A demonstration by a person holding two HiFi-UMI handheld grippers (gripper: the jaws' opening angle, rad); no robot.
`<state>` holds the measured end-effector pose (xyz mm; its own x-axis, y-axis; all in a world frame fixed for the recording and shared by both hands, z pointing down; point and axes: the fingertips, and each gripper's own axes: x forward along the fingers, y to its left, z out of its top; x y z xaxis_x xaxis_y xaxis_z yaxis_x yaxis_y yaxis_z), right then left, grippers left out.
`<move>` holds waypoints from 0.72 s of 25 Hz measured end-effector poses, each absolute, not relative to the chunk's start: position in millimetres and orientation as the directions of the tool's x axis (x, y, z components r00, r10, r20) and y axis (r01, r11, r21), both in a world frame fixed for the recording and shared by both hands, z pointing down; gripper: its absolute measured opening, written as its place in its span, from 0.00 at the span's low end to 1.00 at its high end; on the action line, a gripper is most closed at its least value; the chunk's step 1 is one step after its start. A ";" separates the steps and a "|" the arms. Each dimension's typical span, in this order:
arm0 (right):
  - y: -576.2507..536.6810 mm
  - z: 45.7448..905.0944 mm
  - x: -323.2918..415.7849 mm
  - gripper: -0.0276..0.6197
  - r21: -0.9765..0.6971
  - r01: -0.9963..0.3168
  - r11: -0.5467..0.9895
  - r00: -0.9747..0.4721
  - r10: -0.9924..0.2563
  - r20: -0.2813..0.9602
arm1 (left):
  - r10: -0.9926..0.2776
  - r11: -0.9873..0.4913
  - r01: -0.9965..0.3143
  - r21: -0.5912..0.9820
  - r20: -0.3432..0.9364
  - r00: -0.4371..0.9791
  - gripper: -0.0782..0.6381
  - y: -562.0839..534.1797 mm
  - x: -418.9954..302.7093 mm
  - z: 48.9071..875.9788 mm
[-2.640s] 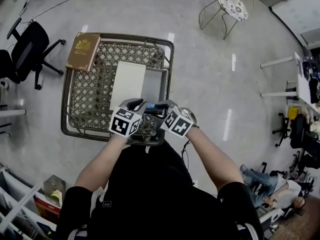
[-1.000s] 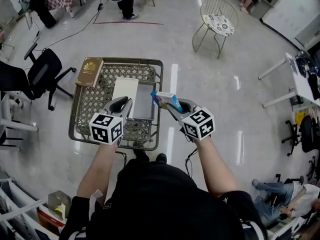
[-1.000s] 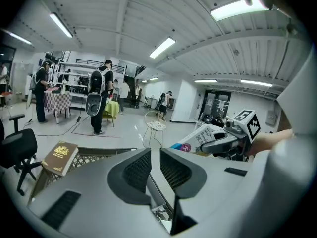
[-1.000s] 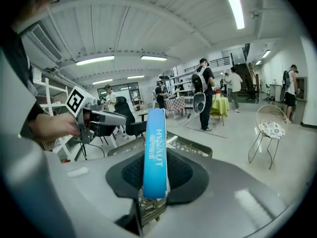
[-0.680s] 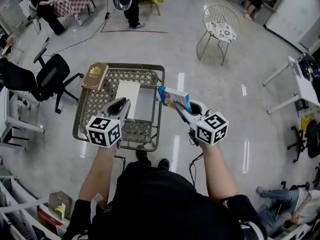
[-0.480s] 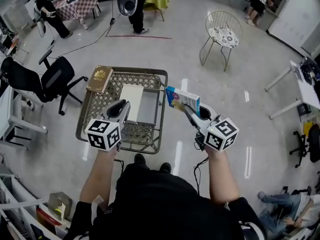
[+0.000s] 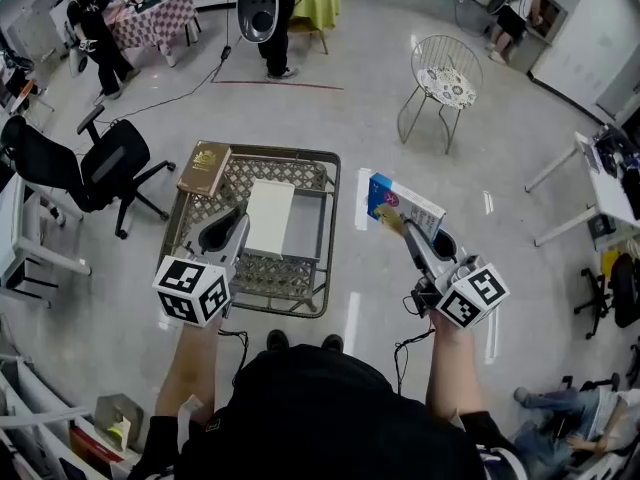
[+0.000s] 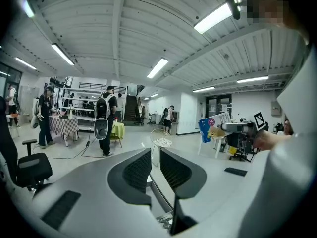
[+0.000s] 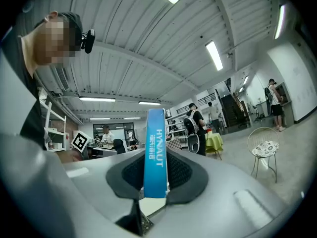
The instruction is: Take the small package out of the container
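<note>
The small package (image 7: 400, 203) is a thin blue box with a white end, held up over the floor to the right of the container. My right gripper (image 7: 407, 230) is shut on its lower edge. In the right gripper view the box (image 9: 155, 148) stands edge-on between the pads of the right gripper (image 9: 155, 175). The container is a wire mesh cart basket (image 7: 262, 151). My left gripper (image 7: 228, 223) hovers over its near left part. The left gripper's (image 8: 155, 155) jaws leave only a slit, with nothing in it. The package (image 8: 210, 128) shows far right there.
A white flat board (image 7: 270, 216) and a grey tray (image 7: 310, 223) lie in the basket, and a brown book (image 7: 204, 168) rests on its far left corner. A black office chair (image 7: 90, 168) stands left, a wire chair (image 7: 440, 88) far right. People stand at the back.
My right gripper has lifted the blue package out of the basket and carried it right, clear of the rim. The left gripper has drawn back slightly to the left.
</note>
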<state>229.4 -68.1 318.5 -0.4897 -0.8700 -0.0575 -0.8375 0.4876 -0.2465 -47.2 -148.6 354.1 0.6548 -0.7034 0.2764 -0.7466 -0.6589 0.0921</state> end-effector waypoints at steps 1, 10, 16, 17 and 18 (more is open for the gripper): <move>-67.5 316.0 227.2 0.17 -0.242 -0.842 0.481 -0.481 -0.874 -0.065 | -0.710 -0.654 -0.752 0.086 0.274 0.649 0.19 -149.7 -52.8 353.3; -73.2 304.0 220.4 0.17 -0.208 -0.872 0.442 -0.431 -0.897 -0.099 | -0.721 -0.643 -0.760 0.091 0.263 0.641 0.19 -166.6 -72.0 354.0; -77.5 300.7 216.4 0.17 -0.176 -0.892 0.417 -0.409 -0.909 -0.080 | -0.703 -0.666 -0.739 0.096 0.249 0.666 0.19 -168.5 -65.2 338.7; -77.6 301.6 215.3 0.17 -0.172 -0.892 0.417 -0.410 -0.909 -0.078 | -0.700 -0.669 -0.737 0.097 0.250 0.669 0.19 -168.2 -64.0 339.0; -77.8 302.2 214.4 0.17 -0.169 -0.893 0.418 -0.411 -0.909 -0.077 | -0.697 -0.672 -0.734 0.098 0.251 0.671 0.19 -168.0 -63.0 339.9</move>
